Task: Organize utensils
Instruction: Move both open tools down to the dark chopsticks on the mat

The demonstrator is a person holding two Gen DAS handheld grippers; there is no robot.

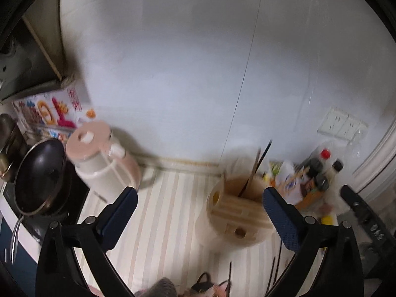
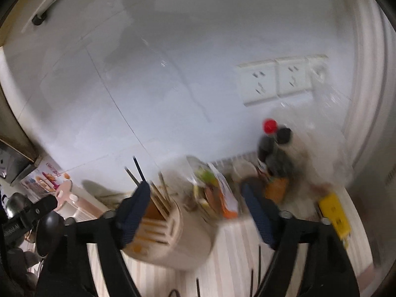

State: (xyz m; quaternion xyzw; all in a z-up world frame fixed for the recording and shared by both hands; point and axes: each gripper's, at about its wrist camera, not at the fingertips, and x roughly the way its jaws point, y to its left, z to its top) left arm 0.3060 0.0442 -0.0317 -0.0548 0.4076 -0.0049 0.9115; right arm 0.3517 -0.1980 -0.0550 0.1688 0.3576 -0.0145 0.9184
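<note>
Both grippers hang wide open and empty: left gripper (image 1: 199,200), right gripper (image 2: 195,210). On the striped surface (image 1: 160,210), the utensil holder (image 1: 237,212) stands at one o'clock from the left gripper, chopsticks (image 1: 257,165) upright inside. Loose chopsticks (image 2: 255,272) lie lengthwise at six o'clock beneath the right gripper, probably nearer.
</note>
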